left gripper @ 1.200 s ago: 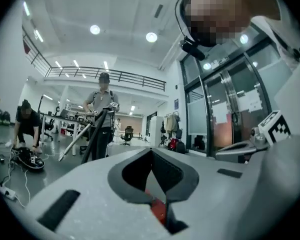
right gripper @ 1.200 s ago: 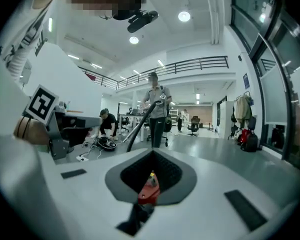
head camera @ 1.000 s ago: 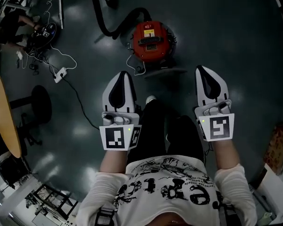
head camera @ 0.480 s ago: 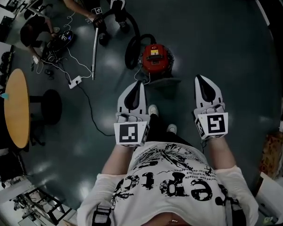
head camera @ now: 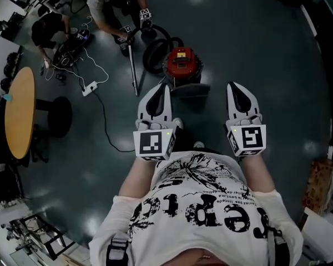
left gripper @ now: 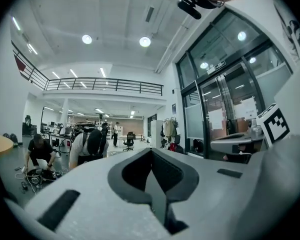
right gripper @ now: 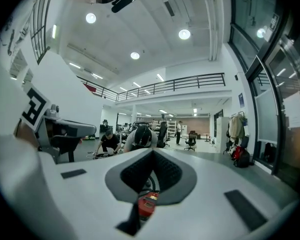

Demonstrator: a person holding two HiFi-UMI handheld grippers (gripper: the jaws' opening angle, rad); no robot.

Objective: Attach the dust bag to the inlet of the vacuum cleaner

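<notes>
Red vacuum point(head camera: 182, 62) stood on the dark floor point(head camera: 255, 37), well apart from both grippers. Both the left gripper point(head camera: 164, 86) and the right gripper point(head camera: 233, 86) were held level, each with its jaws pressed together on nothing. From the left fingertips the vacuum lay at 1 o'clock, and from the right fingertips at 10 o'clock. In the right gripper view it showed low, through the slot beneath the jaws point(right gripper: 147, 204). No bag could be told for certain; a dark flat piece point(head camera: 191, 89) at the vacuum's 6 o'clock may have been it. Judged step: approach, with attachment not begun. The next move called for lowering toward the vacuum, finding the bag, and parting one gripper's jaws to take it.
</notes>
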